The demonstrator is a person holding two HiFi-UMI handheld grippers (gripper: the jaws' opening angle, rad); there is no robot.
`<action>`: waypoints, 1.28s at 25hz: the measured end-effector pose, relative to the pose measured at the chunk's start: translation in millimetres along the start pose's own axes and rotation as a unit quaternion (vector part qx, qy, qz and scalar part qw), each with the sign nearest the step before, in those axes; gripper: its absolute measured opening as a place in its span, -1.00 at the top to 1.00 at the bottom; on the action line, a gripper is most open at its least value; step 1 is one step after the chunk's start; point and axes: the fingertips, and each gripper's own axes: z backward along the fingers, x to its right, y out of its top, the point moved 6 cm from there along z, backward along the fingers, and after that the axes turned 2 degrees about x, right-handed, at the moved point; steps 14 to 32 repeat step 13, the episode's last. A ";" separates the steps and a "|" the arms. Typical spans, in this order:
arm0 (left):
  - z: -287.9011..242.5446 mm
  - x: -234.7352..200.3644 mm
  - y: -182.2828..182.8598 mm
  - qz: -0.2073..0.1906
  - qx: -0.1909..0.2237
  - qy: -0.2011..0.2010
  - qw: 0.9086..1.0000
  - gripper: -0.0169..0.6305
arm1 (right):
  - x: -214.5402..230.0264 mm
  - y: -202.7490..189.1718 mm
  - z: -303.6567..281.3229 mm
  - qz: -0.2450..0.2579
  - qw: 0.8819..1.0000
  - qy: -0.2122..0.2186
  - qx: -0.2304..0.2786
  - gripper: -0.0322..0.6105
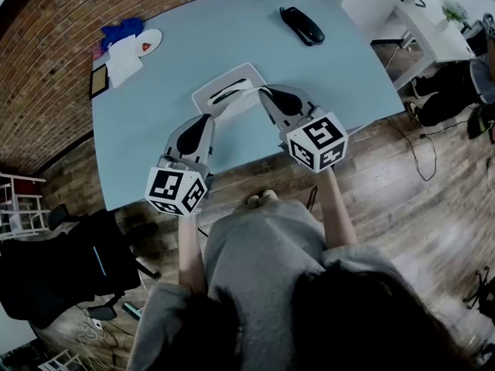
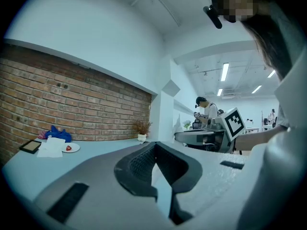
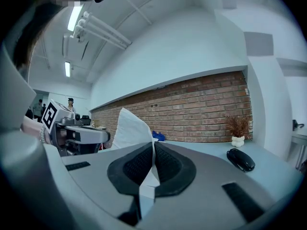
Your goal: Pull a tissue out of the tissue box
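The pull itself is in hand. The box (image 1: 224, 83) lies at the centre of the head view, on the near part of the table (image 1: 325, 76). A tissue (image 1: 243, 100) is stretched from its slot toward the right gripper (image 1: 265, 93), just right of the box.

In the right gripper view the jaws are seen clenched on the tissue (image 3: 128, 128). The sheet is pinched between the pads (image 3: 165, 169) and stands up as a white peak left of centre.

The left gripper (image 1: 207, 119) is held at the lower-left edge of the box. Whether the box is touched cannot be told. In the left gripper view its jaws are pressed together at the tips, and nothing is seen between them but bare table.

The sheet is judged only partly drawn out. A further pull up and away from the slot is called for next, with the grip kept firm. The box may need to be steadied by the left gripper so that it is not lifted or dragged along.
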 end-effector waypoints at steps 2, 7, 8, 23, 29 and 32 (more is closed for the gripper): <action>-2.1 0.1 0.5 0.000 0.000 0.000 1.000 0.94 | 1.9 -0.1 0.1 0.002 1.000 0.000 0.000 0.89; -5.3 0.2 -0.9 -0.002 -0.002 0.000 1.000 0.94 | 5.2 -1.5 0.6 0.001 1.000 0.000 0.005 0.89; -5.4 0.3 -1.1 -0.003 -0.003 0.001 1.000 0.94 | 5.3 -1.5 0.8 0.001 1.000 0.000 0.005 0.89; -9.6 1.8 -0.6 -0.004 -0.005 0.001 1.000 0.94 | 10.3 -0.5 2.0 -0.001 1.000 0.000 0.009 0.89; -9.6 1.8 -0.6 -0.004 -0.005 0.001 1.000 0.94 | 10.3 -0.5 2.0 -0.001 1.000 0.000 0.009 0.89; -9.6 1.8 -0.6 -0.004 -0.005 0.001 1.000 0.94 | 10.3 -0.5 2.0 -0.001 1.000 0.000 0.009 0.89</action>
